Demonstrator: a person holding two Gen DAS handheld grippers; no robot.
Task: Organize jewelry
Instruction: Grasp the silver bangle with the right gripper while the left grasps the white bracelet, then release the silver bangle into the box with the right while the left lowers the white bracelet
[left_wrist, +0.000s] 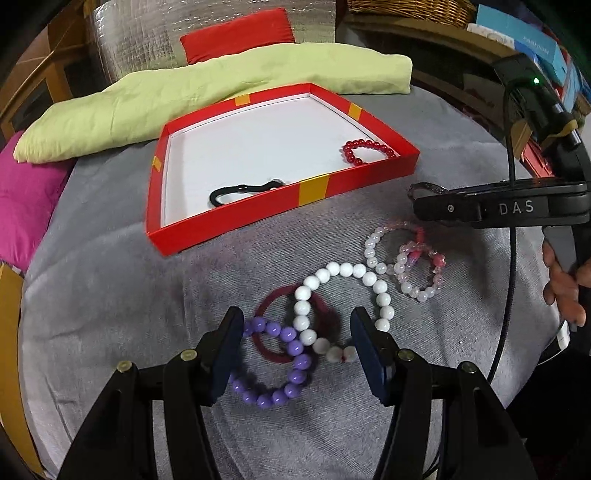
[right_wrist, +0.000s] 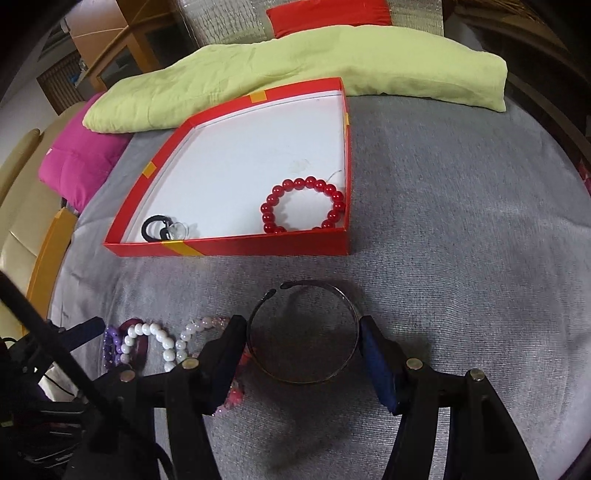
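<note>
in the left wrist view the only clear writing is "das" on the black body of the right hand-held gripper (left_wrist: 421, 195), which comes in from the right; blue boxes at the top right carry print too blurred to be sure of. the left hand-held gripper (left_wrist: 295, 339) has its fingers spread apart over a heap of bracelets on the grey cloth (left_wrist: 110, 295): a purple bead bracelet (left_wrist: 280, 365), a dark red band (left_wrist: 280, 325) and a white bead bracelet (left_wrist: 347, 295) overlap between the fingers, with a pink and clear bead bracelet (left_wrist: 417, 269) just beside them. beyond lies the shallow red box (left_wrist: 236, 225), holding a red bead bracelet (left_wrist: 365, 151) in its right corner and a black hair tie (left_wrist: 236, 192) near the front wall. bare cloth stretches left of the heap. a green pillow (left_wrist: 184, 96) and a pink cushion (left_wrist: 26, 192) edge the far side. in the right wrist view the right hand-held gripper's fingers stand apart on either side of an open metal bangle (right_wrist: 303, 332) lying on the cloth, its sides close to the pads; contact is unclear. wide bare cloth lies to the right, the box straight ahead.
</note>
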